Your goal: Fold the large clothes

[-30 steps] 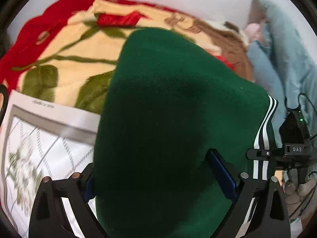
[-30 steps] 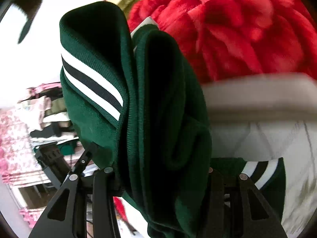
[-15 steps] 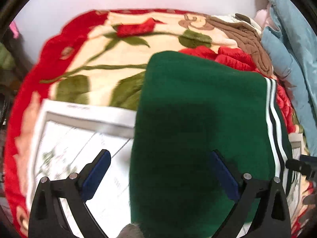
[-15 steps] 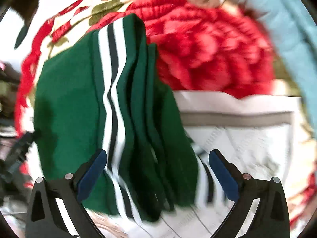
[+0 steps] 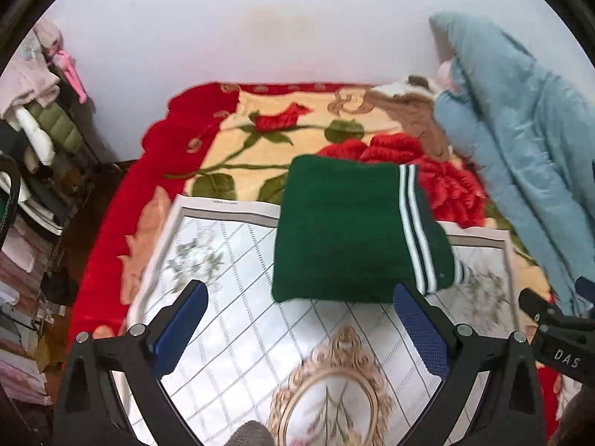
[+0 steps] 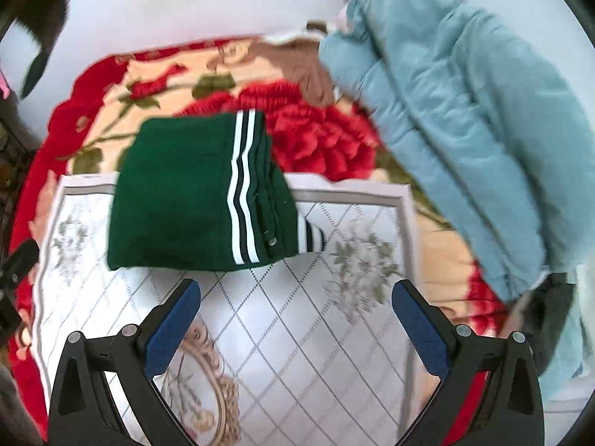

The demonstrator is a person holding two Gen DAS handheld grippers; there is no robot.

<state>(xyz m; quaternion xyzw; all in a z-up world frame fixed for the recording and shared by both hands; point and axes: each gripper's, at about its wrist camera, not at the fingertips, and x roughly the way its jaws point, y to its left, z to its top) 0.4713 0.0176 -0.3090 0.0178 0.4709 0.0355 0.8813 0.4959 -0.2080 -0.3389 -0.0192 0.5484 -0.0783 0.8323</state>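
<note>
A dark green garment (image 5: 346, 234) with white and black stripes lies folded into a flat rectangle on a white patterned mat (image 5: 230, 297); it also shows in the right wrist view (image 6: 186, 193) on the mat (image 6: 297, 316). My left gripper (image 5: 297, 319) is open and empty, just short of the garment's near edge. My right gripper (image 6: 297, 316) is open and empty, also just short of the near edge. Part of the right gripper's body (image 5: 557, 338) shows at the right edge of the left wrist view.
The mat lies on a red and cream rose blanket (image 5: 238, 122) against a white wall. A light blue padded jacket (image 5: 520, 141) and a brown garment (image 5: 412, 115) lie at the right. Piled clothes and shelves (image 5: 33, 111) stand at the left.
Both grippers have let go of the green garment and drawn back. The garment went from held up in the jaws to lying flat and folded on the mat.
</note>
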